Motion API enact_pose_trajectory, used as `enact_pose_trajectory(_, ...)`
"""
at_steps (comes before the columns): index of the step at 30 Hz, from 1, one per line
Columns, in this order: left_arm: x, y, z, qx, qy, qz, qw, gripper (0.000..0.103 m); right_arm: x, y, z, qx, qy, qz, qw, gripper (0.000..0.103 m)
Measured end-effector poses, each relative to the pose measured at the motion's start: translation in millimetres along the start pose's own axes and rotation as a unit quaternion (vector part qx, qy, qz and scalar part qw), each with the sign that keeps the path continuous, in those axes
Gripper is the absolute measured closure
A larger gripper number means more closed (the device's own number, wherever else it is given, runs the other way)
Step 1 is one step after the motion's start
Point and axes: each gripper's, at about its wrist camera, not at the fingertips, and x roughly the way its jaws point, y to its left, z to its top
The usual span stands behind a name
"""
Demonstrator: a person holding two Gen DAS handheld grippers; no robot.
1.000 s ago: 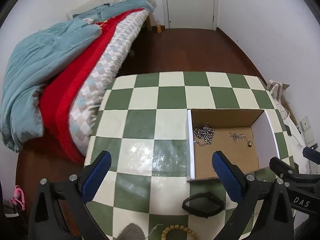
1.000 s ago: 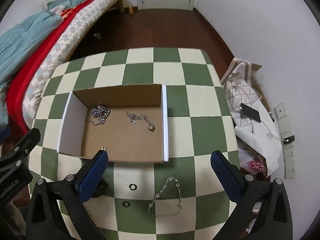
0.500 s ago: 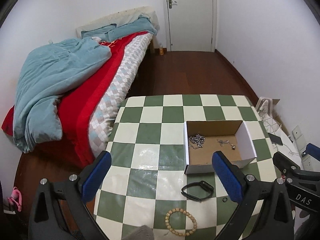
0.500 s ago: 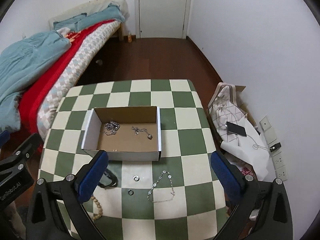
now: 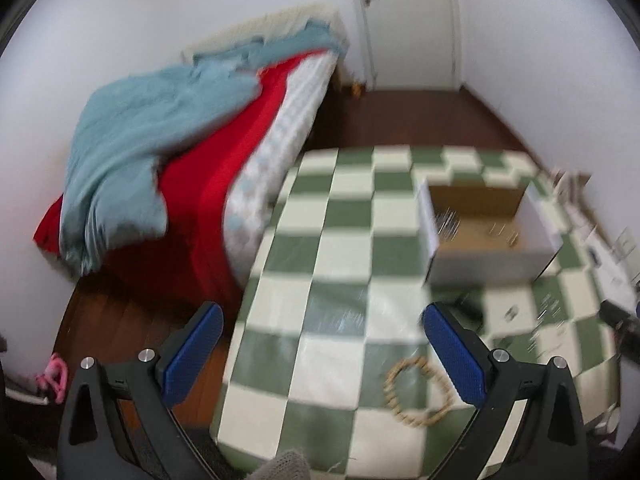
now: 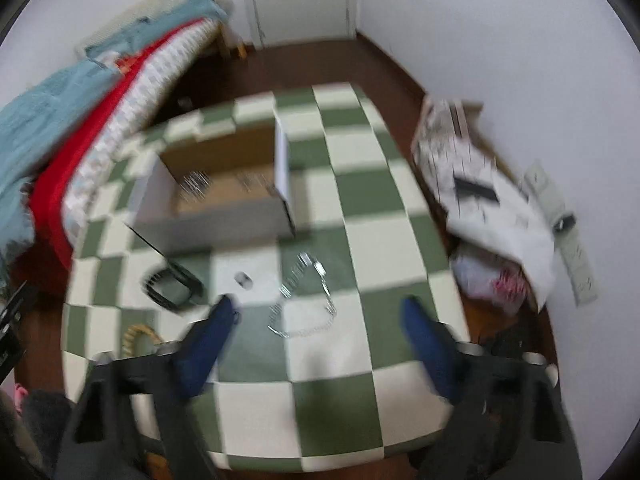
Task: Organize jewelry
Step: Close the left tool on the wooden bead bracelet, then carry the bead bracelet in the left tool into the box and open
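Partly done, judging by what lies where. Inside the cardboard box, open-topped on the green-and-cream checkered table: 2 metal pieces, a bunched silver chain toward the left wall and a smaller pendant necklace toward the right, both smeared by motion blur.

Left outside, on the tabletop in front of the box: a silver bead chain lying in a loose loop, a small ring just beside it, a black band near the box's front left corner, and a wooden bead bracelet nearest the table edge. Possibly a 2nd ring by the right tongs' left finger, too blurred to confirm. So roughly 4 items to go against 2 stowed.

Left gripper: blue pads spread wide, nothing between them, hanging above the table with the bead bracelet just off its right finger. Right gripper: likewise spread and empty, with the silver bead chain lying between the fingertips in view — likely the next pick.
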Motion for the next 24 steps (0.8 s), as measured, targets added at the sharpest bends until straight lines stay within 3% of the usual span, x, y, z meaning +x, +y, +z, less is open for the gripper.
enact_pose_trajectory(5, 53.3, -2.2, -36.1, 0.006, 0.077, 0.021, 0.9968, 0.001, 59.2, -19.8, -16.5, 0.029, 0.033, 0.003, 0.999, 0.04)
enact_pose_trajectory(10, 85.2, -23.1, -58.1, 0.029, 0.123, 0.002, 0.992, 0.005, 87.1, -20.7, -20.0, 0.028, 0.037, -0.007, 0.999, 0.052)
enact_pose_trajectory(12, 92.5, -34.0, -61.5, 0.047, 0.131, -0.005, 0.9902, 0.015, 94.5, -18.1, -21.7, 0.019, 0.035, -0.018, 0.999, 0.056)
enact_pose_trajectory(14, 97.5, -44.8, -64.9, 0.069, 0.136, -0.013, 0.9883, 0.033, 96.0, -11.4, -23.1, -0.004, 0.023, -0.034, 0.999, 0.065)
enact_pose_trajectory(15, 93.6, -48.6, -65.1, 0.078, 0.119, -0.013, 0.9898, 0.034, 95.7, -9.3, -24.8, -0.01, 0.017, -0.029, 0.999, 0.071)
enact_pose_trajectory(17, 91.6, -54.1, -65.7, 0.094, 0.112, -0.015, 0.9892, 0.048, 94.6, -5.4, -25.4, -0.026, 0.013, -0.034, 0.999, 0.098)
enact_pose_trajectory(18, 88.9, -56.7, -66.1, 0.101, 0.107, -0.031, 0.9886, 0.056, 94.3, -4.1, -25.9, -0.032, 0.013, -0.037, 0.999, 0.101)
enact_pose_trajectory(19, 87.6, -57.9, -66.4, 0.103, 0.107, -0.047, 0.9878, 0.078, 94.2, -5.2, -26.8, -0.031, 0.014, -0.036, 0.999, 0.101)
enact_pose_trajectory(20, 86.1, -59.2, -67.0, 0.105, 0.108, -0.059, 0.9869, 0.094, 92.8, -8.0, -26.7, -0.027, 0.015, -0.034, 0.999, 0.102)
enact_pose_trajectory(24, 81.1, -64.5, -72.5, 0.112, 0.11, -0.058, 0.9859, 0.096, 82.9, -25.7, -29.7, 0.01, 0.011, -0.007, 1.0, 0.102)
